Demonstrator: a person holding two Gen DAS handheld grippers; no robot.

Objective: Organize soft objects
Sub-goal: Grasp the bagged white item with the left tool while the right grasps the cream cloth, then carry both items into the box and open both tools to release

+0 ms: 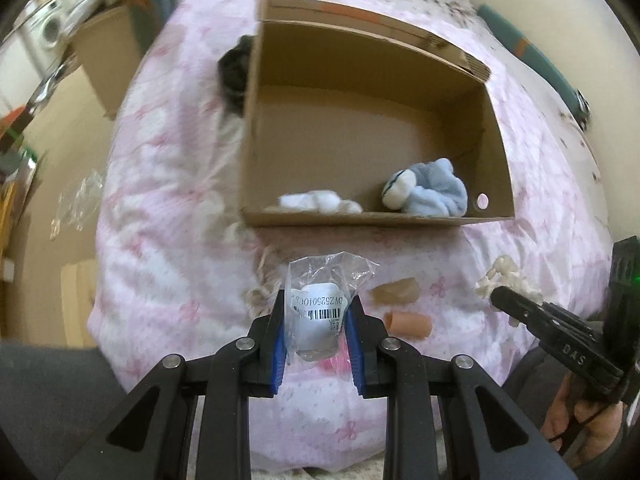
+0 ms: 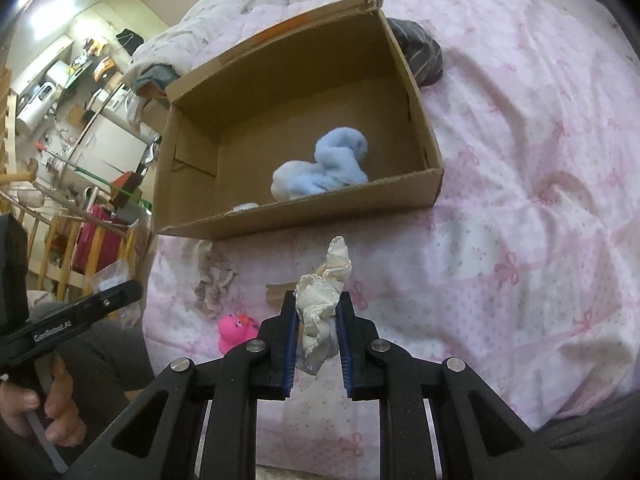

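The left hand-held gripper [image 1: 316, 320] is clamped on a plastic bag [image 1: 320, 308]; the right hand-held gripper [image 2: 318, 318] pinches a cream cloth [image 2: 324, 292]. The cardboard box [image 2: 304, 216] sits at twelve o'clock on the bed [image 2: 520, 200]. Best lift each clear of the near wall, then release beside the blue plush [image 2: 324, 168].

A white barcode label [image 1: 317, 312] inside the clear plastic bag [image 1: 326, 292] reads, upside down, "DY25250400"; one black handheld gripper body [image 1: 568, 344] shows "DAS"; the other black gripper body [image 2: 60, 326] shows "GenRobot.AI".

Cardboard box [image 1: 372, 218] open-topped; blue plush [image 1: 430, 192] occupies one corner.
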